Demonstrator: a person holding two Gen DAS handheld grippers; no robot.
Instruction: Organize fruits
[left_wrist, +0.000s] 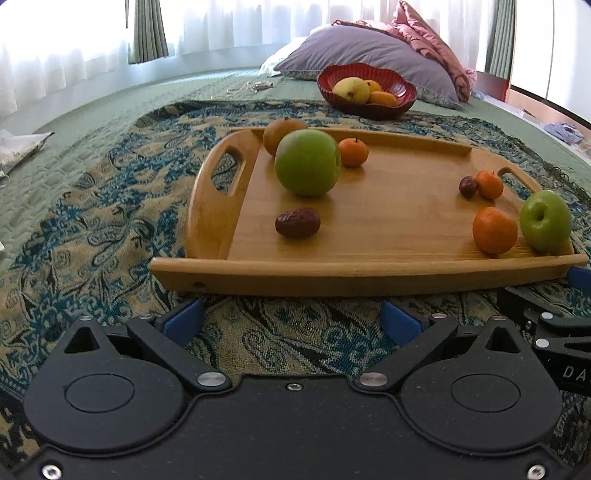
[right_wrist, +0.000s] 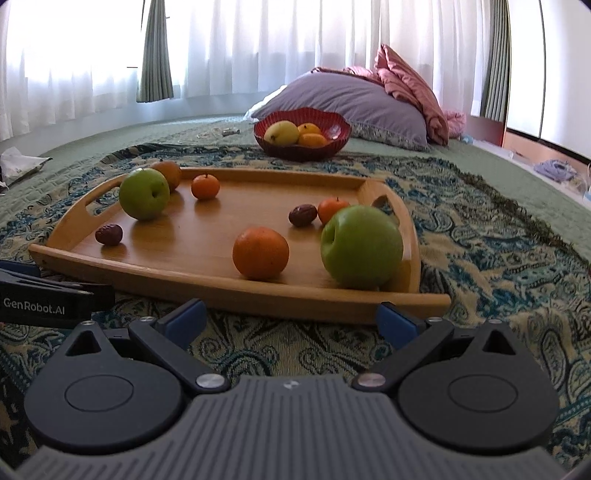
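On the patterned blanket (right_wrist: 480, 258), both the left hand-held gripper (left_wrist: 295, 314) and right hand-held gripper (right_wrist: 291, 317) sit released before the wooden tray (right_wrist: 207, 291) of apples, oranges and dates.

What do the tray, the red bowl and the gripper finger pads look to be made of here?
Tray: wood, probably bamboo, going by the fine straight grain; a smooth sealed finish that mirrors the fruit faintly. Red bowl: glossy, ribbed, wavy-rimmed, so glazed ceramic or lacquered plastic; the look leaves it open. Finger pads: matte blue, likely rubber or soft plastic, on black hard-plastic arms.
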